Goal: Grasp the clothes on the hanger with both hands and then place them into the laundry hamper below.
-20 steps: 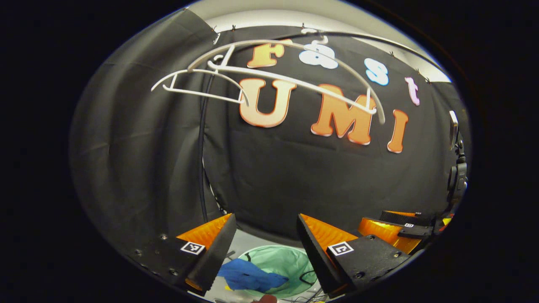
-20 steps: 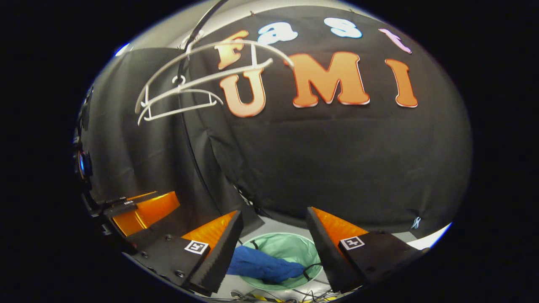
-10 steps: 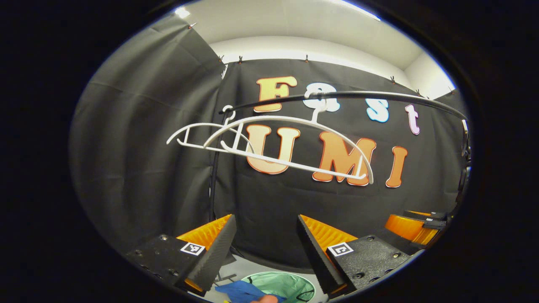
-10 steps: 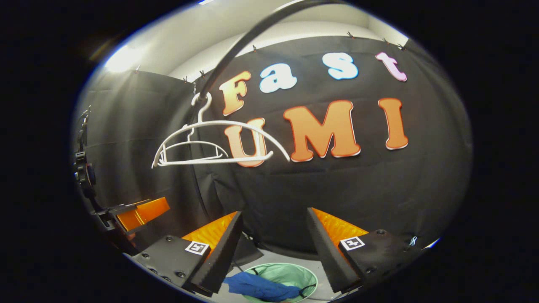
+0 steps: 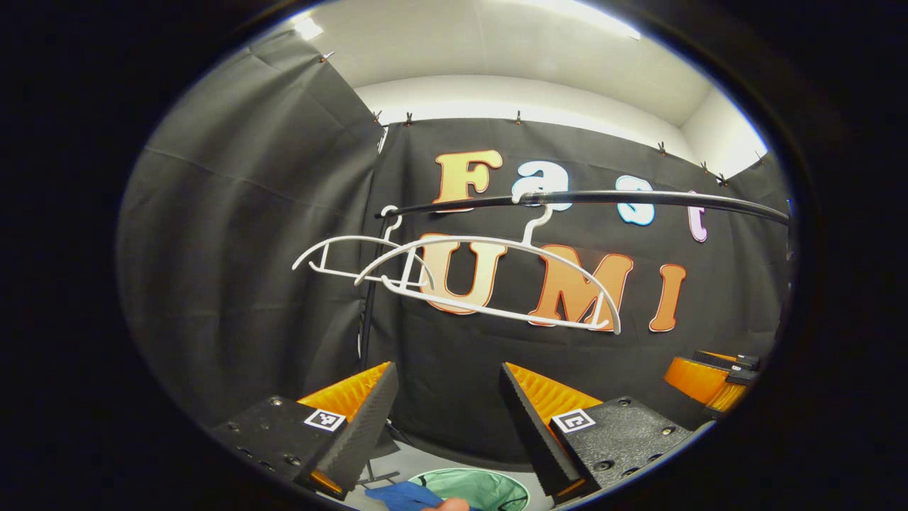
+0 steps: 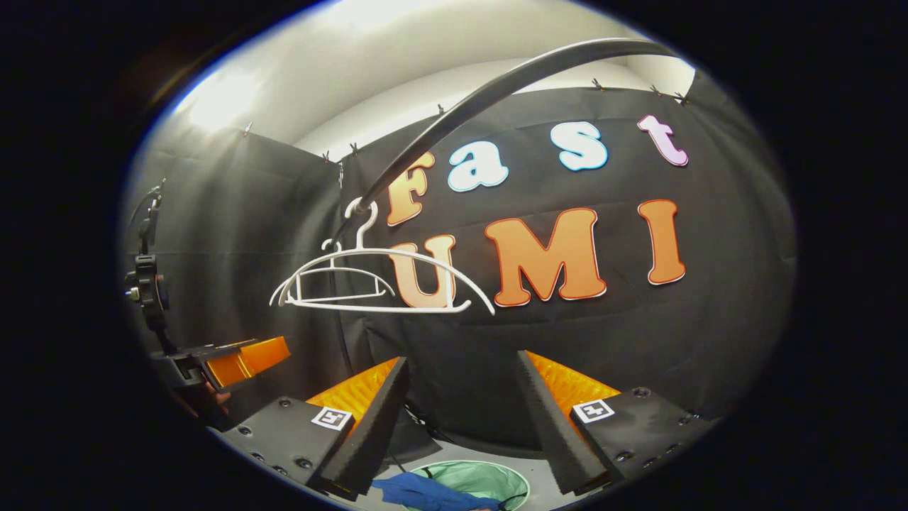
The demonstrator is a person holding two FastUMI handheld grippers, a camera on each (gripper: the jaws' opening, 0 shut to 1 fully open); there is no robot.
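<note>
Hangers (image 5: 489,284) bare on the black rail (image 5: 638,196), two of them, white, nothing draped over either. Going left to right in the left gripper view: booth cloth, then the smaller hanger (image 5: 358,259) behind, then the larger one tilted down to the right, then the right gripper (image 5: 709,372) low at the far edge. Left gripper (image 5: 447,419) in the foreground spread wide, gripping nothing. Below and between its fingers, low in frame: green laundry hamper (image 5: 475,488) with blue clothes (image 5: 404,495) lying over its left rim, partly inside.

Same order in the right gripper view: left gripper (image 6: 234,358) at the left edge, hangers (image 6: 376,280) up and left of centre, rail (image 6: 496,85) arching overhead. Right gripper (image 6: 461,419) likewise spread apart and empty. Hamper (image 6: 482,479) straight below, blue clothes (image 6: 425,493) draped across its near-left rim, long axis running left to right.

Key relation: clothes lie down and ahead of both grippers, well apart from the fingers, not up at the hangers. Neither gripper clearly nearer. Probably deposit done, or nearly; possibly a tuck needed where cloth overhangs the rim, though hard to tell from so low a sliver.
</note>
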